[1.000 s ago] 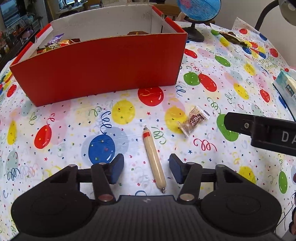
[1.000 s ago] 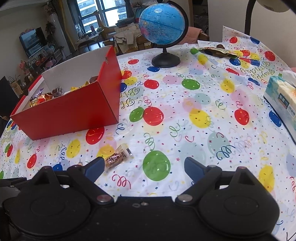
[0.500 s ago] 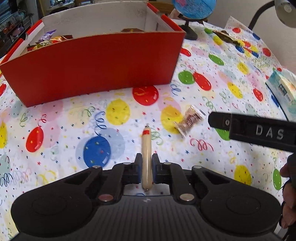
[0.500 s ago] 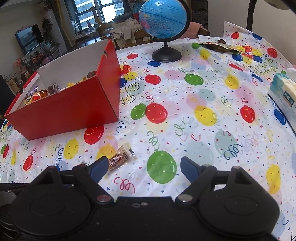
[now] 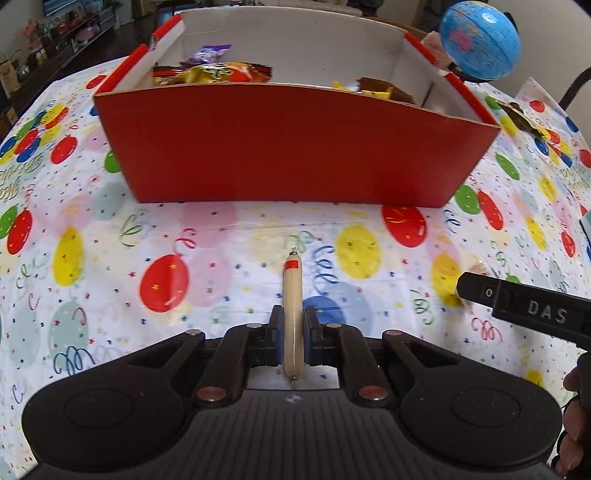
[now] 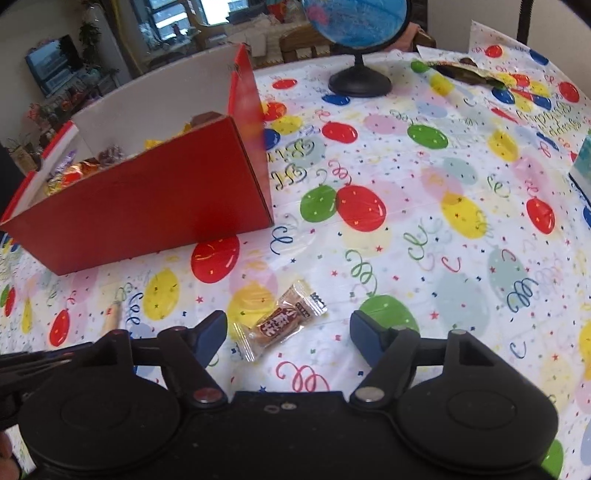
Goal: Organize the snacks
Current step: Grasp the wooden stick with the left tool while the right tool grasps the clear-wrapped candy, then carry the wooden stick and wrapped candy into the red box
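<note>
My left gripper (image 5: 293, 325) is shut on a pale sausage stick (image 5: 292, 295) with a red band near its far tip; the stick points toward the red snack box (image 5: 295, 144) just ahead. Several wrapped snacks (image 5: 218, 72) lie inside the box. In the right wrist view a small brown wrapped candy (image 6: 282, 319) lies on the balloon-print tablecloth between the fingers of my right gripper (image 6: 288, 330). Its jaws are closing and the pads stand apart from the candy. The red box (image 6: 147, 206) sits to the far left there.
A blue globe (image 6: 360, 22) on a black stand sits at the back of the table. A dark wrapper (image 6: 465, 72) lies at the far right, and a teal tissue box (image 6: 583, 162) sits at the right edge. The right gripper's black body (image 5: 524, 310) shows in the left wrist view.
My left gripper shut on the sausage stick and carried it closer to the red box. My right gripper moved over the wrapped candy, and its jaws narrowed around it.
</note>
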